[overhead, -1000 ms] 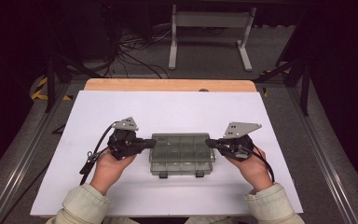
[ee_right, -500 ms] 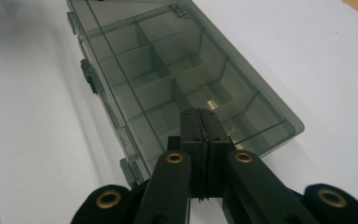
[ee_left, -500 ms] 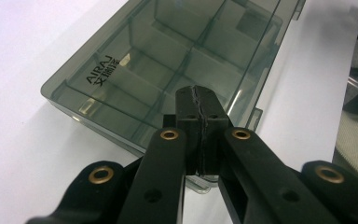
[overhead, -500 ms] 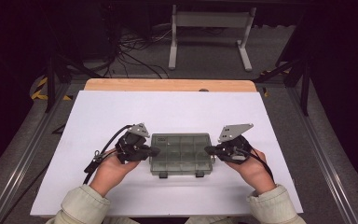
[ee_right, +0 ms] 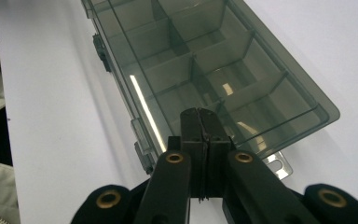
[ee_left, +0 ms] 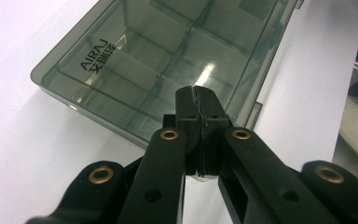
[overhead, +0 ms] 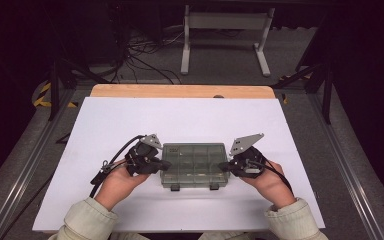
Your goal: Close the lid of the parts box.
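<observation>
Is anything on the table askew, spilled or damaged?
Nothing stands out. The closed smoky plastic box lies flat and square on the white sheet, its compartments looking empty and its lid uncracked. The left gripper and the right gripper, both shut, meet its two short ends evenly. Nothing is spilled.

The compartment box [overhead: 195, 165] lies on the surface [overhead: 180, 120] — left claw [overhead: 166, 165] at its left end, right claw [overhead: 223, 166] at its right.
</observation>
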Available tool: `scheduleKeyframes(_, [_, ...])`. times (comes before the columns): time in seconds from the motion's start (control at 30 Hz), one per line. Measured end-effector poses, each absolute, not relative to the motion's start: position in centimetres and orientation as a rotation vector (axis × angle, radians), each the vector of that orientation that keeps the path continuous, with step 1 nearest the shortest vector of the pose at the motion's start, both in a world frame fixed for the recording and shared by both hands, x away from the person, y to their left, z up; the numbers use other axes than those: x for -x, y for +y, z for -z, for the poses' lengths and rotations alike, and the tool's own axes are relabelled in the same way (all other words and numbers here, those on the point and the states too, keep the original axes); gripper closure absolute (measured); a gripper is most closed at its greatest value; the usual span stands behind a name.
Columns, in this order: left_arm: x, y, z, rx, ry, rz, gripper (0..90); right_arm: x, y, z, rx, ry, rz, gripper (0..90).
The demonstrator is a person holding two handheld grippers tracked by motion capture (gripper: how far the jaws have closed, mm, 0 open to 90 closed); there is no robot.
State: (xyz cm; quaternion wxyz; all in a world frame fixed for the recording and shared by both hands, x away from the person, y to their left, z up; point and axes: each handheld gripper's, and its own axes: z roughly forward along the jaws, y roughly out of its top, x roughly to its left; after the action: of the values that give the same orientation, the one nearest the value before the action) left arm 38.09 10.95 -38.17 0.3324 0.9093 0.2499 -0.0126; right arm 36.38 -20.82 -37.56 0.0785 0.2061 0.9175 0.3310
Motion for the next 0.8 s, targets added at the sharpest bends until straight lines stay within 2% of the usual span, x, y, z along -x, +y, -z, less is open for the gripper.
scheduleKeyframes(0.8, [-38.04, 10.32, 39.06, -2.475, 0.642, 0.066, 89.0, -36.48, -20.17, 38.55, -0.583, 2.846, -0.857, 90.0])
